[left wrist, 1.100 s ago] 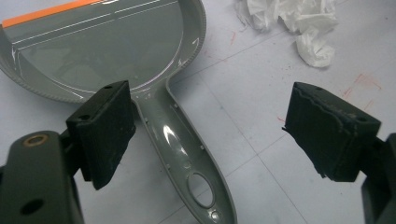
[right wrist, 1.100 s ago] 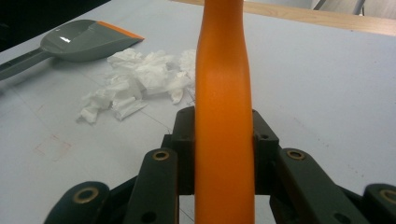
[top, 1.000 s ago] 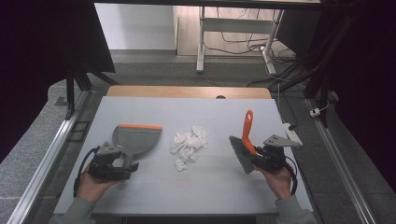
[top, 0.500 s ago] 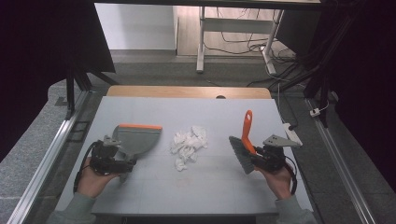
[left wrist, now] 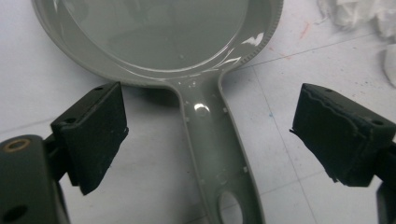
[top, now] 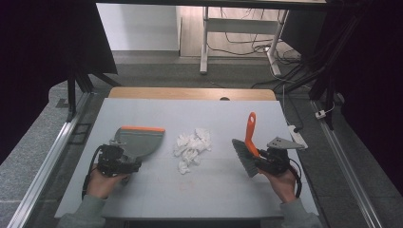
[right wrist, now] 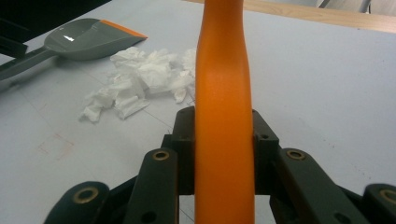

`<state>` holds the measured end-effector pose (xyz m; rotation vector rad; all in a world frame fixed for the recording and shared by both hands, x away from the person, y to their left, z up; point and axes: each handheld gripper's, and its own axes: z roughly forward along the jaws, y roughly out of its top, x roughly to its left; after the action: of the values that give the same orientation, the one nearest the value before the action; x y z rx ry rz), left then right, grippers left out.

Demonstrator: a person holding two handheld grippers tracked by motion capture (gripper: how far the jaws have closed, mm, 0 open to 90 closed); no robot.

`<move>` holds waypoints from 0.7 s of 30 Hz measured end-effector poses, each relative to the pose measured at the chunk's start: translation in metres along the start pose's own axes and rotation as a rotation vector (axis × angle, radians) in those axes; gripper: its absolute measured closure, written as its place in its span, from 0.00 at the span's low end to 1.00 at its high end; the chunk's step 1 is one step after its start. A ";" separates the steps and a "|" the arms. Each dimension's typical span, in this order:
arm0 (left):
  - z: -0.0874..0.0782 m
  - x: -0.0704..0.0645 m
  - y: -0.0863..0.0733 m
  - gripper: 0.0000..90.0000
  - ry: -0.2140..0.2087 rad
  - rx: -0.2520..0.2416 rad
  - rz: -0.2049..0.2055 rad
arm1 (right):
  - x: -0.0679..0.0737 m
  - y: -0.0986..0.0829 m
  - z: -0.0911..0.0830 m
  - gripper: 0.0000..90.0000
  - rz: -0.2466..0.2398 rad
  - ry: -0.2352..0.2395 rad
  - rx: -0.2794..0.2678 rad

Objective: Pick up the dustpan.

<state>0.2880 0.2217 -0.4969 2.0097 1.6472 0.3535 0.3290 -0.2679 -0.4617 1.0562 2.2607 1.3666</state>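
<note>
Lying flat on the table (top: 199, 194), the dustpan (top: 139, 141) was grey with an orange strip along its far lip; its shallow glossy bowl threw back the light, and a slim grey handle with an oval hole near its end ran back toward the person. It sat just left of the tissue heap (top: 191, 148), apart from it. The left gripper (left wrist: 208, 140) stood at the near end of the dustpan, its jaws spread wide on either side of the handle with bare table between each pad and the plastic (neither pad touched it). The tissue was white and crumpled, a loose pile of torn pieces at the table's middle. Right of the tissue, well apart from it, the right gripper (right wrist: 224, 140) was clamped on the brush (top: 247, 149), both jaws pressed against the smooth orange handle. That handle rose tilted away from the person, and the dark bristle head hung on the side facing the tissue.
</note>
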 end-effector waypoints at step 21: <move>0.025 0.006 -0.006 0.31 0.003 0.021 -0.052 | -0.003 0.000 -0.001 0.78 0.005 -0.016 0.004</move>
<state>0.2967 0.2224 -0.5212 1.9778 1.7083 0.3217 0.3303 -0.2712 -0.4616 1.0702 2.2519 1.3520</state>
